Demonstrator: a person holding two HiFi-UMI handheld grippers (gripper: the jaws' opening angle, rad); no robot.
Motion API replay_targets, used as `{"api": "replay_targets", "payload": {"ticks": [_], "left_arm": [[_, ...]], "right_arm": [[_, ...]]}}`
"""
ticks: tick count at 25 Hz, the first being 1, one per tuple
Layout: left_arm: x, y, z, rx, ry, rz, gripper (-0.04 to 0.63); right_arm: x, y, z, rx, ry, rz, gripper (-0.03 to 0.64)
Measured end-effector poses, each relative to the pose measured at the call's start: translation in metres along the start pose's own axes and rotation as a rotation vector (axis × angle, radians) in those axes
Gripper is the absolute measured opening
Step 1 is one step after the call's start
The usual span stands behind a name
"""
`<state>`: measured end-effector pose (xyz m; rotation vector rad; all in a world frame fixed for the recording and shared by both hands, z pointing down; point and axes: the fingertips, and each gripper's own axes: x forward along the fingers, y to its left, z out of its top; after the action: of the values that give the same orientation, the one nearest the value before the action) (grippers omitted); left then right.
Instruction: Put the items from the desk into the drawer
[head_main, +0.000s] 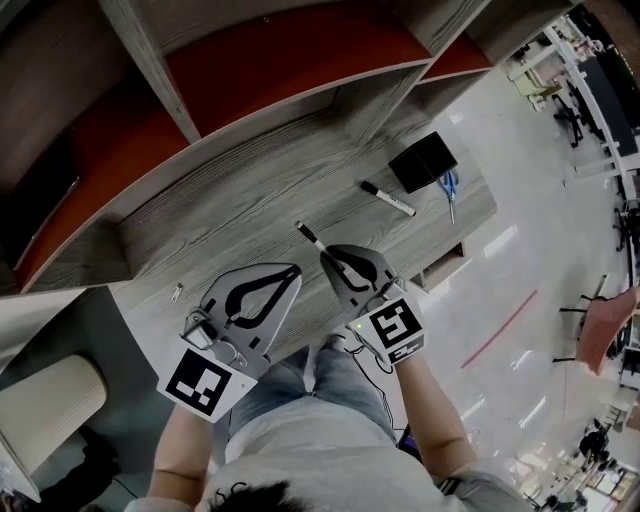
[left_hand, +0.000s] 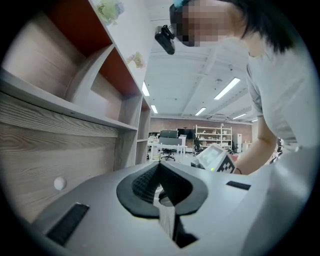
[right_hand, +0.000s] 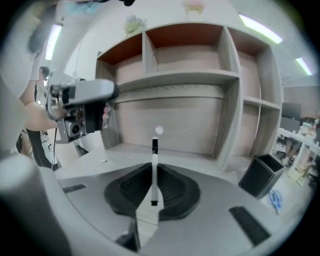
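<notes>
Grips pen (head_main: 311, 241) in right gripper (head_main: 330, 258), jaws closed on it, over front half of desk (head_main: 250, 210). Long axis along jaws, black end toward shelf (right_hand: 190, 120) back. Beside it, left gripper (head_main: 296, 270), jaws together, empty. Open desk ahead; marker (head_main: 388, 199), box (head_main: 423, 161) toward right edge.

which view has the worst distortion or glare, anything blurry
Head view: fisheye bends the shelves into arcs, glare streaks the floor. Left gripper view: black round vignette, bright ceiling lights. Right gripper view: marker sharp, rim smeared.
</notes>
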<state>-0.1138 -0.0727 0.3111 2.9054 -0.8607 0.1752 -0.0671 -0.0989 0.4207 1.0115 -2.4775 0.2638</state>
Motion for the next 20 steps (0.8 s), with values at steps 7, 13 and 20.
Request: {"api": "replay_targets", "payload": {"ticks": [7, 13, 20], "left_arm": [[0.015, -0.025, 0.013, 0.040, -0.018, -0.051, 0.008], [0.029, -0.043, 0.020, 0.049, -0.033, -0.096, 0.008], [0.042, -0.066, 0.035, 0.085, -0.047, -0.199, 0.009]], "right_arm": [[-0.059, -0.001, 0.044, 0.023, -0.149, -0.046, 0.043], [-0.086, -0.006, 0.061, 0.022, -0.216, -0.087, 0.043], [-0.124, -0.010, 0.077, 0.036, -0.256, -0.173, 0.043]]}}
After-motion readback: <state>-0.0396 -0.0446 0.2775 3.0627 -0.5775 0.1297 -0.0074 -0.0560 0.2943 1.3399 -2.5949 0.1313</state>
